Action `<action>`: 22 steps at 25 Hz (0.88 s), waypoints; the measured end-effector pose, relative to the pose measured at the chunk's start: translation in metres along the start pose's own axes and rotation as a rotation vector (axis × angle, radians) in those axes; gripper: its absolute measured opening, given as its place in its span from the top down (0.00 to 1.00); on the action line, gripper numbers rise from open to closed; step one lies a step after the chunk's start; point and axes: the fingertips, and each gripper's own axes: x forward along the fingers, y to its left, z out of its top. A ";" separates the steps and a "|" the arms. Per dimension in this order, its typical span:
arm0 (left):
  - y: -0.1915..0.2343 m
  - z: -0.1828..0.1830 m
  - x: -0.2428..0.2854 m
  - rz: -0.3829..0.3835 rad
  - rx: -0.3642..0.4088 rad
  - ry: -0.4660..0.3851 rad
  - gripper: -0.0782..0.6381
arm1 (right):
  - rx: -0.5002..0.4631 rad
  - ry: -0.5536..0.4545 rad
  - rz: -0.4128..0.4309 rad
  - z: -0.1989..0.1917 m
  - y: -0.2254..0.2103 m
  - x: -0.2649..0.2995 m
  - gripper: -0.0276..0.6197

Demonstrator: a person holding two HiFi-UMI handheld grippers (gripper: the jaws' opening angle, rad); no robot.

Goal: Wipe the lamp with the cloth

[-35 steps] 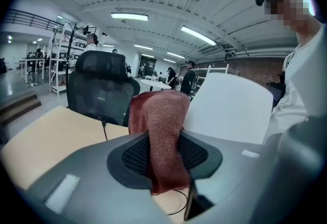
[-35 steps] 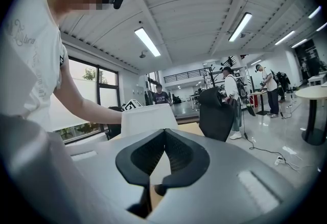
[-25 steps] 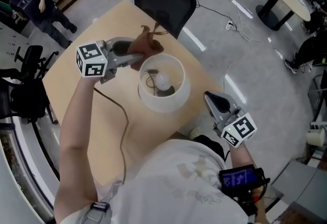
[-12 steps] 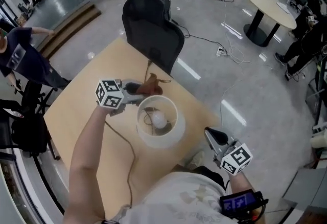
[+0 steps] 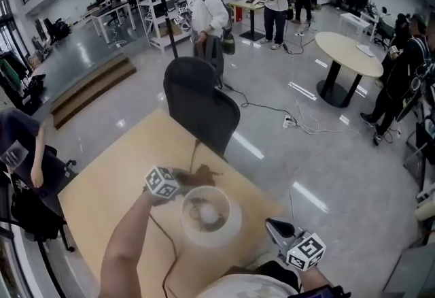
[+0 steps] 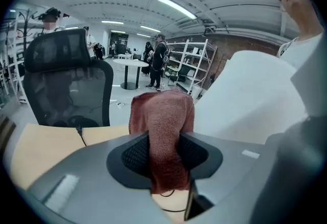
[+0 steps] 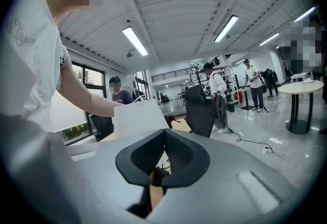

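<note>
The lamp's white shade point(image 5: 212, 227) stands on the wooden table point(image 5: 102, 177), its bulb point(image 5: 211, 211) showing through the open top. My left gripper point(image 5: 186, 179) is shut on a red-brown cloth point(image 5: 203, 175) at the shade's far left side. In the left gripper view the cloth point(image 6: 162, 110) hangs folded over the jaws of the left gripper point(image 6: 164, 141), with the shade point(image 6: 250, 97) close on the right. My right gripper point(image 5: 274, 225) hovers near the table's front right, jaws together and nothing held. The right gripper point(image 7: 164, 133) faces the shade point(image 7: 139, 118) from a distance.
A black office chair point(image 5: 200, 103) stands at the table's far edge. The lamp's cable point(image 5: 159, 234) trails across the table toward me. Further off are people point(image 5: 204, 11), a round table point(image 5: 348, 53), shelves and floor cables point(image 5: 299, 120).
The head camera has tipped up, so more of the room shows. My left gripper with the cloth has dropped from the shade's rim down along its far left side. The right gripper has barely shifted.
</note>
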 end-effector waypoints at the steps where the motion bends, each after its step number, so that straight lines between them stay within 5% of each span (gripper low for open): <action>1: -0.001 0.004 -0.001 0.001 0.003 -0.015 0.68 | 0.002 -0.001 -0.004 -0.001 -0.003 -0.002 0.94; 5: -0.009 0.034 -0.017 -0.023 -0.018 -0.159 0.68 | 0.001 -0.016 -0.007 -0.008 -0.013 -0.008 0.94; 10: -0.026 0.112 -0.072 -0.052 0.071 -0.308 0.68 | -0.023 -0.051 0.017 0.013 -0.014 0.004 0.94; 17: -0.064 0.128 -0.092 -0.163 0.244 -0.183 0.68 | 0.006 -0.020 0.020 0.010 -0.006 0.021 0.94; 22: -0.051 0.108 -0.061 -0.203 0.231 -0.058 0.68 | 0.022 -0.011 -0.002 0.002 -0.013 0.015 0.94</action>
